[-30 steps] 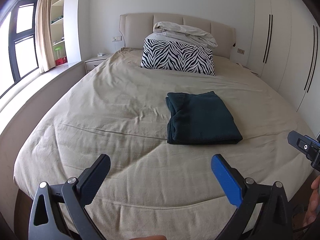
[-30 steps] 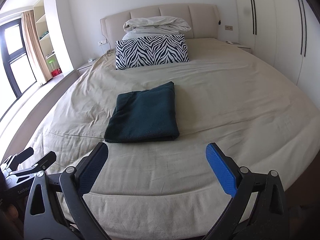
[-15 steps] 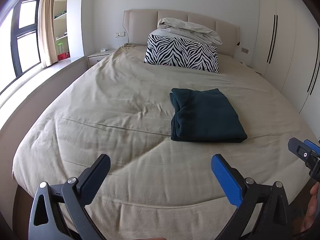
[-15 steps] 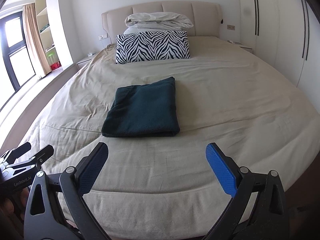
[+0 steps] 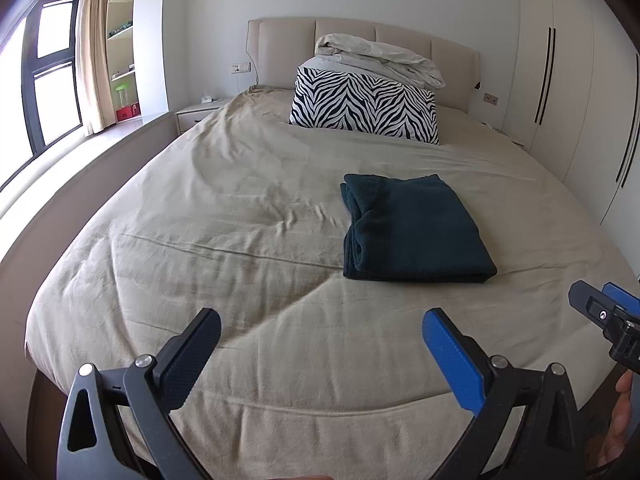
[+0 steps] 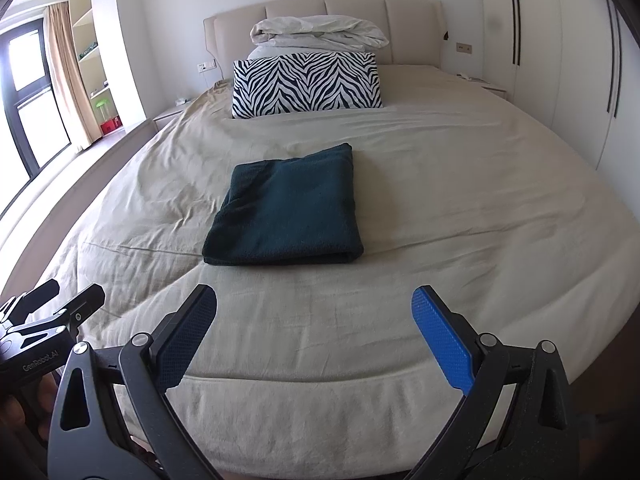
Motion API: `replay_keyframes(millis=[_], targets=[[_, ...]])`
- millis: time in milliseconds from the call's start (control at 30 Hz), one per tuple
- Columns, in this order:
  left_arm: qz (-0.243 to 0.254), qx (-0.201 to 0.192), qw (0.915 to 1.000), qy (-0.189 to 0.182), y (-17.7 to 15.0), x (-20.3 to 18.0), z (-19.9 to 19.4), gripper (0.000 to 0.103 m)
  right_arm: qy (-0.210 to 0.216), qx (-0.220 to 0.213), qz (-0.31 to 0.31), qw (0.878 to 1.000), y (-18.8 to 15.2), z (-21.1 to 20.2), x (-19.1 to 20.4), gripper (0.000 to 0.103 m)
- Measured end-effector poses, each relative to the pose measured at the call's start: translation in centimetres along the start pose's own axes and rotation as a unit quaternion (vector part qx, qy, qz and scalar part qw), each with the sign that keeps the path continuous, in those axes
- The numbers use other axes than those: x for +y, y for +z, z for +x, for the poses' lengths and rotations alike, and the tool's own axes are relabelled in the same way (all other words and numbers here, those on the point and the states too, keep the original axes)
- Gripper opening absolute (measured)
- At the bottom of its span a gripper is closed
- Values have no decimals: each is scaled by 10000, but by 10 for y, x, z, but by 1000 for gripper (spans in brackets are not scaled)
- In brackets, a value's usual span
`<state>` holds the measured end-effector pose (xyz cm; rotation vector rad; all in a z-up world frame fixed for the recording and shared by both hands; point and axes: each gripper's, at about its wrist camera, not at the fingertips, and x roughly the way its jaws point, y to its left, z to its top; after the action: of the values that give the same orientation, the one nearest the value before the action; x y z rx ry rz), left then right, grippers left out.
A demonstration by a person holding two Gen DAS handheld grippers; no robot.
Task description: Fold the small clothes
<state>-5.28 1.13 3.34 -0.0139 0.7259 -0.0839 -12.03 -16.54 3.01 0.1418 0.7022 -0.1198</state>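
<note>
Dark teal folded garment (image 6: 284, 210) is being left lying mid-bed on the beige bedspread (image 6: 440, 200); left gripper (image 5: 320, 334) and right gripper (image 6: 314, 312) are both being held wide apart, gripping nothing, near the foot edge.

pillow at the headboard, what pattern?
Black-and-white zebra stripes on the pillow; clearest in the right wrist view.

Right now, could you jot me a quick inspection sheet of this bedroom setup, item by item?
Surface: beige bedspread, creased.
Job's things: dark green folded garment, lying flat mid-bed.
Clutter: zebra-print pillow with a crumpled white duvet behind, at the headboard.
Grippers: left tool and right tool both open, empty, above the bed's foot.
Cables: nothing seen.
Surroundings: wardrobe, window, shelves.
</note>
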Motion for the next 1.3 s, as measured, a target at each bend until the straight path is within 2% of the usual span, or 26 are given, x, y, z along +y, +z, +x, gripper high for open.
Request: replay_keyframes(millis=[1300], targets=[[11,30,10000,17,-6,3,4,103,-50,88,20,9999,-8,6,5,100]])
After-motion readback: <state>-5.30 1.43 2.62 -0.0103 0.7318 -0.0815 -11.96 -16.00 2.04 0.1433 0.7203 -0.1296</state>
